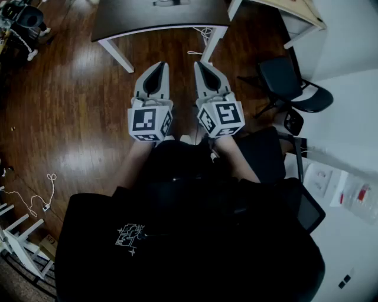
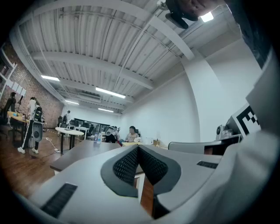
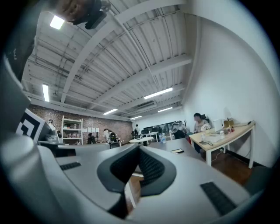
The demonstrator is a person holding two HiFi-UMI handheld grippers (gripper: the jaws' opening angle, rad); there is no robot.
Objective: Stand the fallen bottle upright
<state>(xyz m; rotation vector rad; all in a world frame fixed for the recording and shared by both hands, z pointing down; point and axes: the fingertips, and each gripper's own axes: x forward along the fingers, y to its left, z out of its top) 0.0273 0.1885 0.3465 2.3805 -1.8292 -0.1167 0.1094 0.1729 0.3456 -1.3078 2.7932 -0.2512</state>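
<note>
Near the dark table [image 1: 159, 20], the left gripper [image 1: 158, 68] and the right gripper [image 1: 202, 68] wait side by side, jaws together and empty; no fallen bottle is in view, so the work seems unstarted and must begin by finding it.

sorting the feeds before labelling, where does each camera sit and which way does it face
Head view: on the person's head, facing steeply down at the dark brown wooden floor; shows their black top, the left hand-held gripper and right hand-held gripper.
Left gripper view: rides the left one, level, looking over its shut jaws.
Right gripper view: likewise on the right one, jaws shut.
Shared: all three show the dark rectangular table ahead.
</note>
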